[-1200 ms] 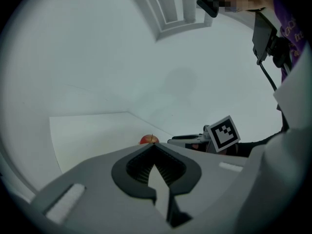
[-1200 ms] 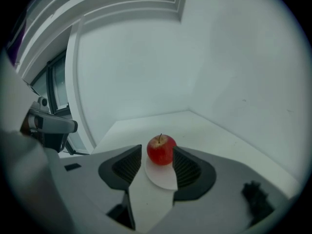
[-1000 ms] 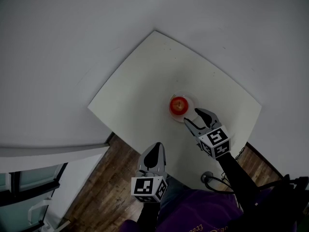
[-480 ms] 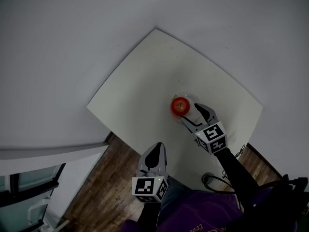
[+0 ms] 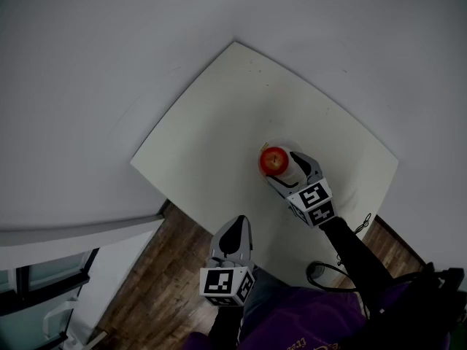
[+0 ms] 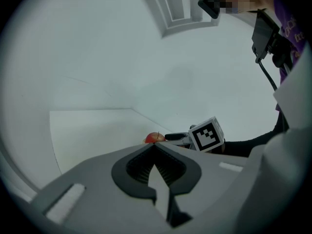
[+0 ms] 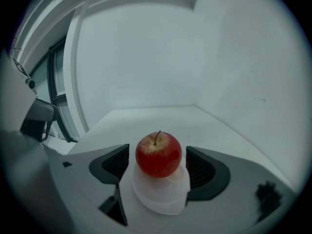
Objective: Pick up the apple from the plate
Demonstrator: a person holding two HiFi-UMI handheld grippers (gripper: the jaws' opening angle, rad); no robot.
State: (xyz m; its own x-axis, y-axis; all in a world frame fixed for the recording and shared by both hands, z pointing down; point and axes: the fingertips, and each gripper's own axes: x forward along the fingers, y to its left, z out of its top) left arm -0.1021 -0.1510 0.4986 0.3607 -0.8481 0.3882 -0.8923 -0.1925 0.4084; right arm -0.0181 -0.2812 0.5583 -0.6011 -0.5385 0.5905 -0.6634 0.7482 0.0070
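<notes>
A red apple point(image 5: 273, 160) point(image 7: 158, 155) stands upright on a small white plate point(image 5: 289, 150) point(image 7: 157, 200) on the white table point(image 5: 219, 115). My right gripper point(image 5: 285, 170) point(image 7: 158, 165) reaches in from the near right, and its jaws have just been opening. They now stand wide on either side of the apple, with a gap between each pad and the fruit. My left gripper point(image 5: 235, 224) point(image 6: 155, 148) hangs off the table's near edge over the floor, shut and empty. Its view shows the apple point(image 6: 154, 137) small and far ahead.
The table sits in a corner between two pale walls. Wooden floor point(image 5: 157, 283) lies below its near edge. A dark cable point(image 5: 321, 274) loops at the near right by the person's purple sleeve. A window frame point(image 7: 61, 82) stands at the left.
The right gripper has moved up and left to the plate, and its jaws have spread until they flank the apple. The left gripper has stayed where it was.
</notes>
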